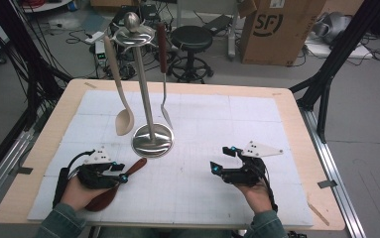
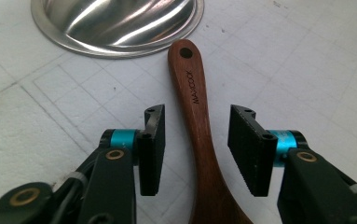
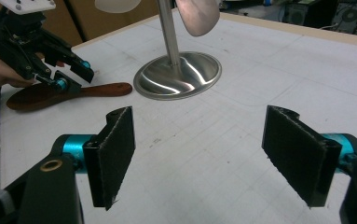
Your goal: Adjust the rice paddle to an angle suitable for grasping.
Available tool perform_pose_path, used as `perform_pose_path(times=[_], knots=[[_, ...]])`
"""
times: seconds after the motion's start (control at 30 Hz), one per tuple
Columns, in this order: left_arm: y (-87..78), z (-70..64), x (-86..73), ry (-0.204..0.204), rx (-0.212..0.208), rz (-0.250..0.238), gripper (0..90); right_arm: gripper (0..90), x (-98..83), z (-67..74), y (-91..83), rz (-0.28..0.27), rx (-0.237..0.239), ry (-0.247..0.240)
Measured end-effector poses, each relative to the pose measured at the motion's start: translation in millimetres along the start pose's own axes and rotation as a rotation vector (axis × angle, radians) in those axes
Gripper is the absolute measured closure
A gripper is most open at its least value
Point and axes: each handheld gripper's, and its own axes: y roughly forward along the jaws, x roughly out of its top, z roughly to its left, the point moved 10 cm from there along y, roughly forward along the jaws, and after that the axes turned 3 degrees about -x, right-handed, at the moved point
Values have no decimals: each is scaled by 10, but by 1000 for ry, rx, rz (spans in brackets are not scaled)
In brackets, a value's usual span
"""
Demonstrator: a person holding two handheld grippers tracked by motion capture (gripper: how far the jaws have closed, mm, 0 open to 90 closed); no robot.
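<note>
Now, from the high view, my left gripper (image 1: pixel 120 172) sits over the brown wooden spoon (image 1: pixel 115 187) that lies flat on the worktop (image 1: pixel 38 148), its handle tip pointing at the steel stand (image 1: pixel 152 140). My right gripper (image 1: pixel 223 159) hovers apart over bare mat, jaws spread with nothing between them. A pale spoon (image 1: pixel 121 106) and a spatula (image 1: pixel 164 74) hang from the stand's top.

Through the left gripper view, my jaws stand apart on either side of the spoon's handle (image 2: pixel 199 121), not yet pressing it. I judge the wood stiff, light and smooth-finished, so it may slip; the narrow handle here, short of the widening bowl, looks like the best place to pinch.

From the right gripper view, the white gridded mat (image 3: pixel 241 121) looks flat and clean. Back in the high view, the room behind holds a stool (image 1: pixel 191 42), a cardboard box (image 1: pixel 277 29) and cables on the floor.
</note>
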Motion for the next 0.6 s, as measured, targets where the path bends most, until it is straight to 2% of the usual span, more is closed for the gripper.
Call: perform_pose_path(times=[0.2,0.47,0.6], knots=[[19,-11,-23,12,-8,19,652,245,-26,-2,15,5,-8,-6],[63,-27,-68,31,-8,56,668,245,-46,-12,32,9,-24,-10],[53,-34,-53,28,-11,51,706,245,-45,-17,32,7,-30,-14]])
